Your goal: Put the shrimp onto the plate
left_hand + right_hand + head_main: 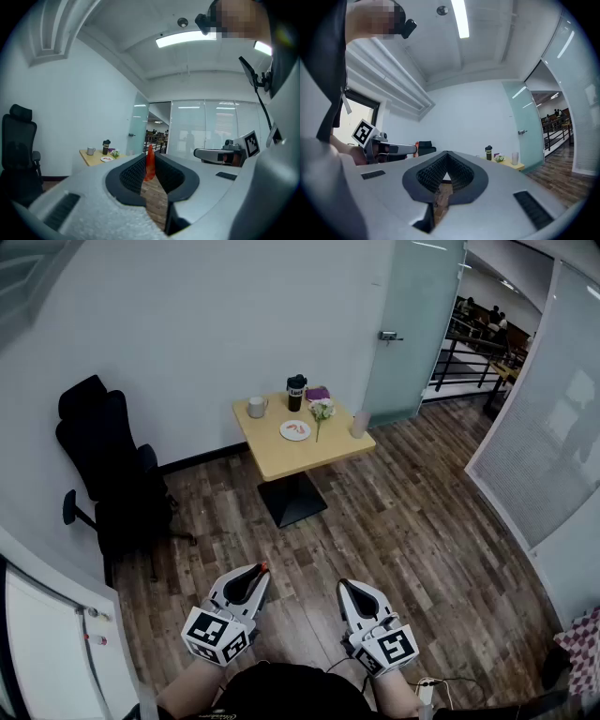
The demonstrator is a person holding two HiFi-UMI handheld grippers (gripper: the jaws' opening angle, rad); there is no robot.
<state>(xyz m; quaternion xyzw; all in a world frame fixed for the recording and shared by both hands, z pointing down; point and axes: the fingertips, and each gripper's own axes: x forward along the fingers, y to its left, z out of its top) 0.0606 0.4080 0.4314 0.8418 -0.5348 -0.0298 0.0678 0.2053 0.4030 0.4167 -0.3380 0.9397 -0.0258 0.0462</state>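
I am holding the left gripper (259, 573) level, its jaws clenching an orange-red shrimp (150, 164) that is sticking up between their tips. The right gripper (446, 154) is hovering near it on the right, jaws clenched together with nothing between them. The round white plate (295, 430) is sitting far ahead on the small square wooden table (281, 463), well apart from both grippers.
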